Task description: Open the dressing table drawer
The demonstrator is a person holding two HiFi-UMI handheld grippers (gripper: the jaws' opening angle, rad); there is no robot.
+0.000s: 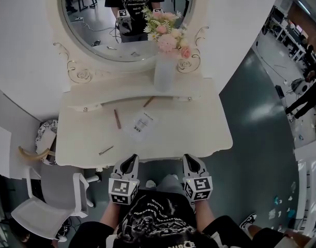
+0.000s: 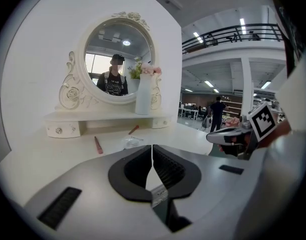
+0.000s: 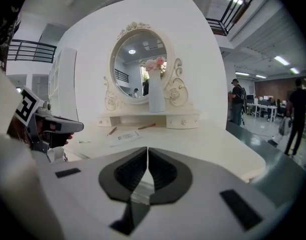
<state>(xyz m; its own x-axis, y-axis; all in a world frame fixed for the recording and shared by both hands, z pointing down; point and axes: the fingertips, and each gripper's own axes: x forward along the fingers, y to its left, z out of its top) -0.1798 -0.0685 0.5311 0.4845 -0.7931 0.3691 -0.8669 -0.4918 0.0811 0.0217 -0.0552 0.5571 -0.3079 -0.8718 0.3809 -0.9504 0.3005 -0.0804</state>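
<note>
The cream dressing table (image 1: pixel 204 130) stands in front of me under a round mirror (image 1: pixel 108 32). Its raised back shelf carries a small knobbed drawer at each end, left (image 2: pixel 62 129) and right (image 3: pixel 185 121), and both look closed. Any drawer under the front edge is hidden from above. My left gripper (image 1: pixel 131 160) and right gripper (image 1: pixel 192 159) hover side by side at the table's near edge, pointing at the mirror. Both are shut with nothing between the jaws, as the left gripper view (image 2: pixel 152 149) and the right gripper view (image 3: pixel 147 150) show.
A white vase of pink flowers (image 1: pixel 164 70) stands on the shelf. On the tabletop lie a reddish pencil (image 1: pixel 117 119), a second pencil (image 1: pixel 148 102), a clear packet (image 1: pixel 141 124) and a thin metal pin (image 1: pixel 106 150). A grey chair (image 1: pixel 51 198) stands at the left. People stand far right.
</note>
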